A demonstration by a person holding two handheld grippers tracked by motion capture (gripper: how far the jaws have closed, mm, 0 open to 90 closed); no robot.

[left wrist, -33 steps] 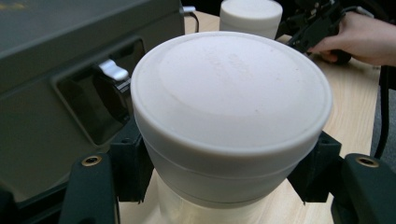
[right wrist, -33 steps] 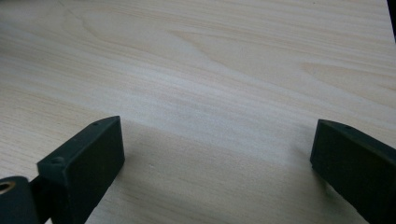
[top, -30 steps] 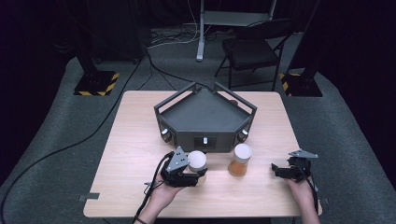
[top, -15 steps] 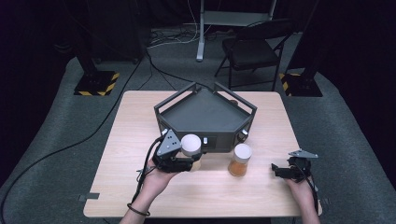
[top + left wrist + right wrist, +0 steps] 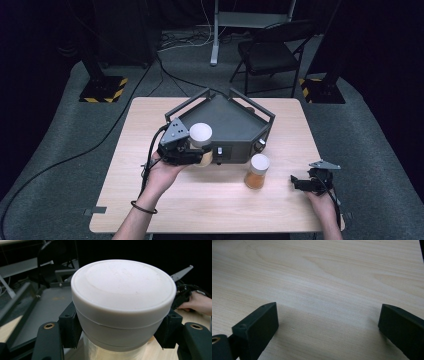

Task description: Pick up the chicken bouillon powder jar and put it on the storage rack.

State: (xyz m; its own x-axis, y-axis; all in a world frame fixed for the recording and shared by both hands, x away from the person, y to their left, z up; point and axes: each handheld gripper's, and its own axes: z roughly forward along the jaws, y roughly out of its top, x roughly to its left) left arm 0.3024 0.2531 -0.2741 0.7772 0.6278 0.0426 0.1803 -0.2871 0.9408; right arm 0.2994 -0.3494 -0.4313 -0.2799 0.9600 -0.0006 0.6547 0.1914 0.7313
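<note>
left gripper point(image 5: 196, 150) clamped on white-lidded jar point(image 5: 200, 134), upright, held above table point(image 5: 150, 130) at tray point(image 5: 235, 122) front-left corner. tray floor lies toward 1 o'clock, close. right gripper point(image 5: 299, 182) jaws wide, idle at 4 o'clock, farther.

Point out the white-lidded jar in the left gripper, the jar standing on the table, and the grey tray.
held jar point(image 5: 122, 290), left gripper view, on the white lid's top.
standing jar point(image 5: 256, 179), high view, on its amber-filled body.
grey tray point(image 5: 227, 120), high view, on its bare floor.
</note>
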